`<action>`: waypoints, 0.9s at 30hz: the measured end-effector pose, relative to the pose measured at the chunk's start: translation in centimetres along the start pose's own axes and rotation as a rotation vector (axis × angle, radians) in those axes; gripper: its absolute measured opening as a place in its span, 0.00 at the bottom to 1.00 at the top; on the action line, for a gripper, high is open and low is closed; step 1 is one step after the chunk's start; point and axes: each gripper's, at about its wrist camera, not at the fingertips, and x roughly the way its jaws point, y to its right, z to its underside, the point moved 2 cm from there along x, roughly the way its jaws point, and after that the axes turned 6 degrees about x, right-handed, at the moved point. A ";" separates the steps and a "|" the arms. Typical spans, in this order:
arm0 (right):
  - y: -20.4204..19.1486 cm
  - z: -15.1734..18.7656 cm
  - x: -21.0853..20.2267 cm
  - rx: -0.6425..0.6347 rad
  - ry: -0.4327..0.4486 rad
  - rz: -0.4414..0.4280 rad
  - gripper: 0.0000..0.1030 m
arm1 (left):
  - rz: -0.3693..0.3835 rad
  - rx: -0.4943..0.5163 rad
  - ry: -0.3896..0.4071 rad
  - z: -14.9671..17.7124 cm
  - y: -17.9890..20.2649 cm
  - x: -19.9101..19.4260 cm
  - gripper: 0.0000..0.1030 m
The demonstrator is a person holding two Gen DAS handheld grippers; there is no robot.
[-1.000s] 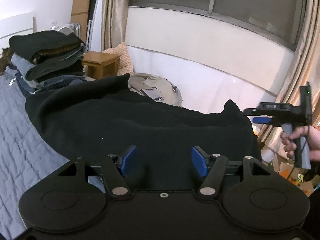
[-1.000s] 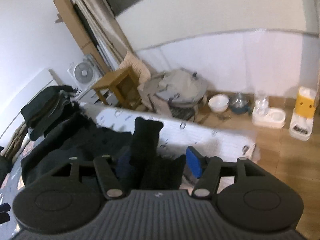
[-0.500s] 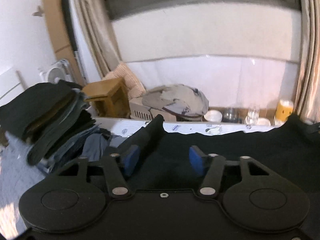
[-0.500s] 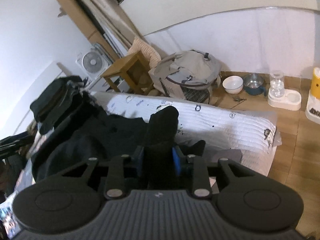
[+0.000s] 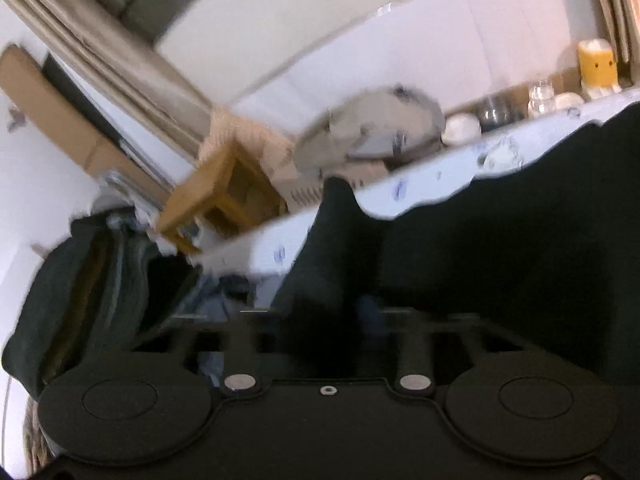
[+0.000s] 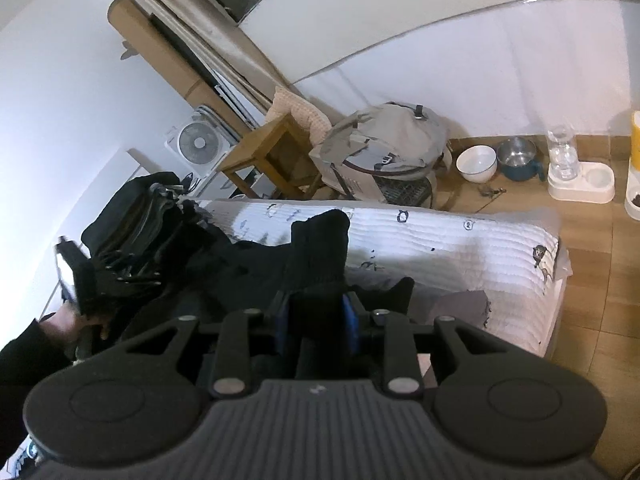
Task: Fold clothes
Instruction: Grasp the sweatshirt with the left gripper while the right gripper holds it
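My right hand-held gripper [image 6: 316,318] is clamped narrow on a bunched edge of the black garment [image 6: 320,248], the blue pads [image 6: 347,322] pressing the cloth from both sides. A tongue of the fabric stands up past the fingertips toward twelve o'clock, and the rest of the garment trails away to nine o'clock across the bed [image 6: 460,248], which wears a white quilted cover with small printed figures.

In the left wrist view, which is blurred, my left hand-held gripper [image 5: 320,320] sits low at six o'clock with a dark fold of the black garment [image 5: 500,220] running up between its fingers. The pads are lost in the dark cloth and blur, so I cannot tell whether it is gripping or merely lying against the fabric. The garment spreads wide from there toward three o'clock, covering most of the bed edge [image 5: 400,192].

At nine o'clock in the right view, my left hand [image 6: 76,324] in a black sleeve holds that other gripper's handle. Just beyond it at ten o'clock sits a stack of folded clothes [image 6: 136,216], dark and grey.

On the floor past the bed, toward twelve o'clock, stand a wooden stool [image 6: 276,156], a grey backpack [image 6: 388,140], a white bowl [image 6: 477,163] and a steel bowl [image 6: 518,158]. A white box fan [image 6: 198,145] leans against the wall at eleven o'clock.
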 end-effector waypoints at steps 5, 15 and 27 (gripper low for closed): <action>0.1 -0.2 -0.1 0.035 0.023 -0.025 0.23 | 0.090 -0.220 -0.022 0.1 -4.6 1.6 0.09; 3.0 0.0 2.5 0.097 -0.017 0.094 0.20 | 0.099 -0.384 -0.170 1.3 -6.8 6.5 0.22; 1.8 -0.9 4.7 -0.010 -0.070 0.142 0.48 | 0.113 -0.298 -0.063 0.3 -5.6 3.2 0.62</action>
